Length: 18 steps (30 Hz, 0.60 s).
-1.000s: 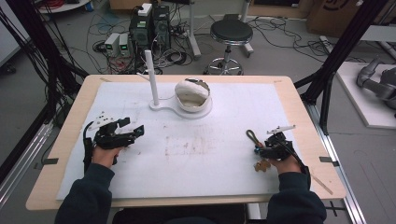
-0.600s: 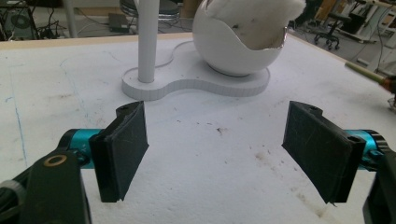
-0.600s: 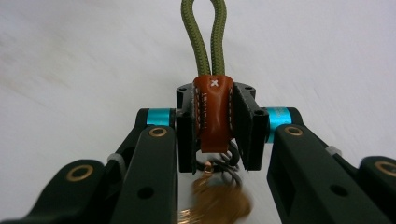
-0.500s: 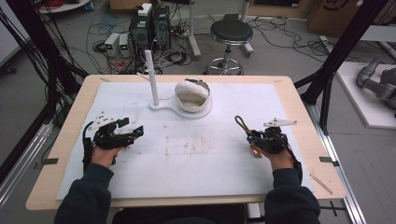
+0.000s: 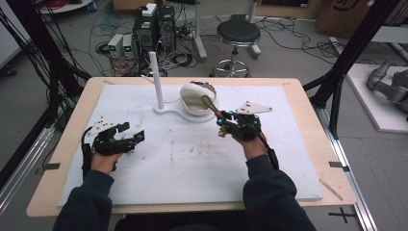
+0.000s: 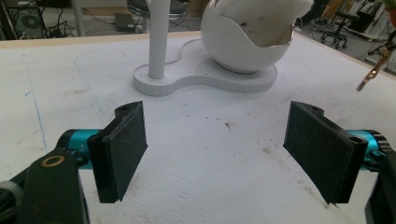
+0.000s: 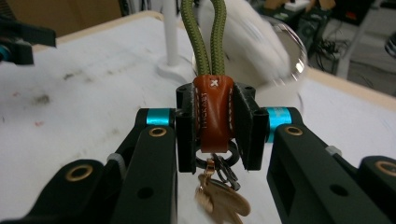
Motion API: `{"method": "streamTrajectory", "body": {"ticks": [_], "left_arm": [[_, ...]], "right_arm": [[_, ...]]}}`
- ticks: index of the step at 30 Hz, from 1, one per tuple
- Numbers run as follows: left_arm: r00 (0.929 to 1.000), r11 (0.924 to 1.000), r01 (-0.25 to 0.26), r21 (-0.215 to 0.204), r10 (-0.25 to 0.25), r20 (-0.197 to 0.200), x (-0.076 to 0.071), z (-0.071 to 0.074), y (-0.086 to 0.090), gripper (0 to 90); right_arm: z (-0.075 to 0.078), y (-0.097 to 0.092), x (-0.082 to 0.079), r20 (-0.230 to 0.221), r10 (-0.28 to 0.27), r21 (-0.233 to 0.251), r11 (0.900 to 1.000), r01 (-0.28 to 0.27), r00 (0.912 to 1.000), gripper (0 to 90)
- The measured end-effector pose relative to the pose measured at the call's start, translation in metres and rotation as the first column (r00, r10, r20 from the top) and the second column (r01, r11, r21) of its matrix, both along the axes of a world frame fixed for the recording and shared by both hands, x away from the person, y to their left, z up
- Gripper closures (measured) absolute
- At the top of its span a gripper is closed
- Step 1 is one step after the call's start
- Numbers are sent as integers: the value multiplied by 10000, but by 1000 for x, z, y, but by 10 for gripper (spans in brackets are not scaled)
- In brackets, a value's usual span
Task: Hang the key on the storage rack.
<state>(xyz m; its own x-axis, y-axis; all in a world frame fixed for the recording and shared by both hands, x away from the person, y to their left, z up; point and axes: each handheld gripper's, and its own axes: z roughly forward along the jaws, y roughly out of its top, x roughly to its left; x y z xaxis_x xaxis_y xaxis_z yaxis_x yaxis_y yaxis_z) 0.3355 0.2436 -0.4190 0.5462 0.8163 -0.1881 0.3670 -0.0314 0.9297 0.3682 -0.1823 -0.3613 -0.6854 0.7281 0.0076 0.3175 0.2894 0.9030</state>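
A key ring with an olive cord loop (image 7: 201, 32), a brown leather tab (image 7: 213, 112) and brass keys (image 7: 222, 198) hangs in my right gripper (image 7: 214, 123), which is shut on the tab. In the high view the right gripper (image 5: 222, 119) sits just right of the white broken-shell bowl (image 5: 195, 98), and the cord loop (image 5: 208, 103) reaches up over the bowl's rim. The bowl shares a white base (image 5: 168, 109) with an upright white post (image 5: 156, 79). My left gripper (image 5: 132, 132) rests open at the table's left; its jaws (image 6: 219, 149) stand wide apart with nothing between them, facing the post (image 6: 157, 37) and the bowl (image 6: 243, 42).
A white foam mat (image 5: 202, 163) with scuff marks covers the wooden table (image 5: 308, 110). Black frame struts (image 5: 337, 72) rise at the right and left table edges. A stool (image 5: 238, 36) and electronics boxes (image 5: 154, 29) stand on the floor behind.
My right gripper has carried the key ring from the table's right side forward and left, up to the bowl. The left gripper has stayed put, open.
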Motion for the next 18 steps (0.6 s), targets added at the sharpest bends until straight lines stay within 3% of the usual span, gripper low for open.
{"method": "streamTrajectory", "body": {"ticks": [2, 3, 4, 5, 10, 18], "left_arm": [[10000, 10000, -10, 18, 10, 9, 0, 0, 1, 208], [10000, 10000, -33, 2, 33, -4, 0, 0, 1, 208], [10000, 10000, -50, -18, 50, -6, 0, 0, 1, 208], [10000, 10000, -49, -48, 49, -7, 0, 0, 1, 208], [10000, 9999, -52, -93, 52, -29, 0, -1, 2, 208], [9999, 9997, -140, -176, 139, -51, 0, -2, 5, 208]], "right_arm": [[10, 22, 8, 256, 320, 74, 9995, -322, 9992, 730], [10, 22, 8, 256, 320, 74, 9995, -322, 9992, 730], [16, 37, 14, 468, 454, 61, 9989, -458, 9979, 730], [16, 37, 14, 468, 454, 61, 9989, -458, 9979, 730], [32, 75, 31, 1027, 668, -87, 9978, -662, 9925, 730], [42, 110, 44, 1406, 760, -160, 9971, -744, 9872, 730]]}}
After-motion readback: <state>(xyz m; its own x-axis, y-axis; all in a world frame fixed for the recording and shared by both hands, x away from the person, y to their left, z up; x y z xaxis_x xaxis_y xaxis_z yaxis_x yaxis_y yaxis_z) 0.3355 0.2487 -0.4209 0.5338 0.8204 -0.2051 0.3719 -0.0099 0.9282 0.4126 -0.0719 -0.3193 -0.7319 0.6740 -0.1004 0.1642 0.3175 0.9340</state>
